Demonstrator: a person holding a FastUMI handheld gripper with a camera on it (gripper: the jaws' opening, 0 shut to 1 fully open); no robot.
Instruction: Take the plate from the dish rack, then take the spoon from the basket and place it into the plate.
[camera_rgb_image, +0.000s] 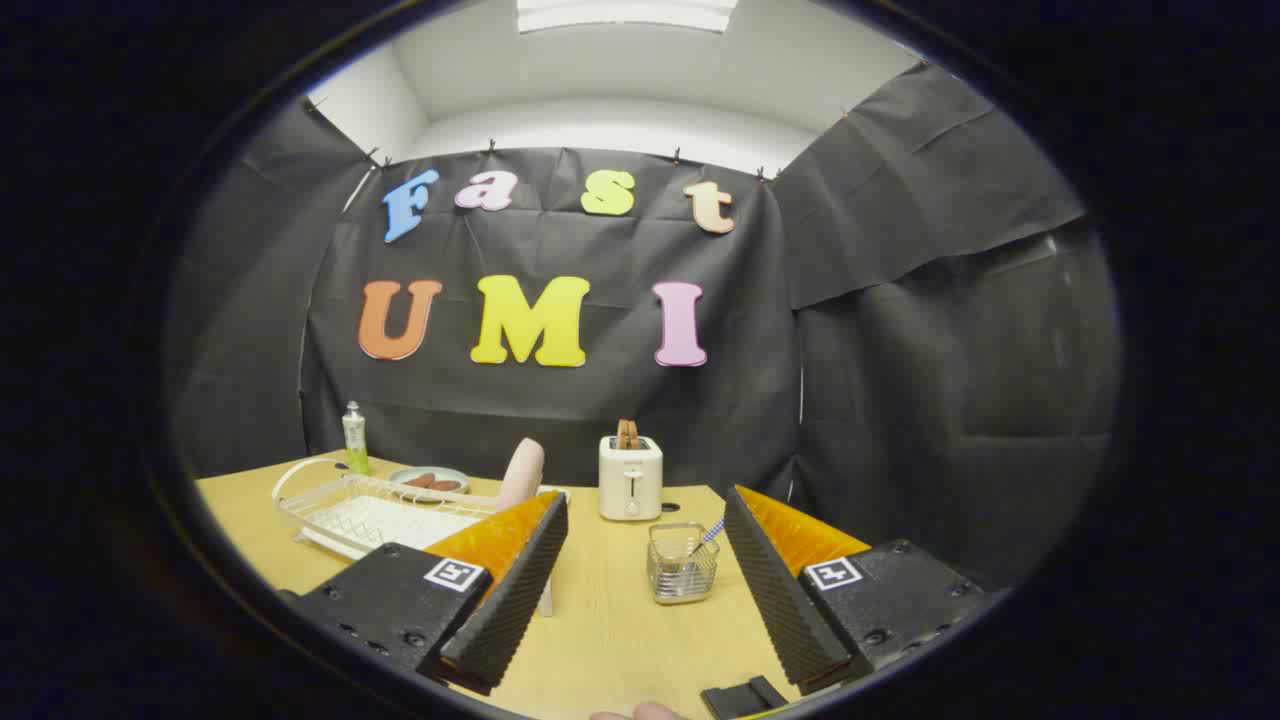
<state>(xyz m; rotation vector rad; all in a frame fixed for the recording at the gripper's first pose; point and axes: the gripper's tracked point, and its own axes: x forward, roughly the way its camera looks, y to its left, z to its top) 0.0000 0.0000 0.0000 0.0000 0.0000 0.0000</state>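
My gripper is open, its two fingers spread wide above the wooden table with nothing between them. A white wire dish rack sits beyond the left finger. A pink plate stands upright on edge at the rack's right end, just past the left fingertip. A small clear wire basket stands on the table between the fingers, nearer the right one. A spoon with a blue-striped handle leans out of the basket toward the right finger.
A white toaster with toast in it stands at the table's back, beyond the basket. Behind the rack are a grey dish with brown food and a green-and-white bottle. A small black part lies near the front edge.
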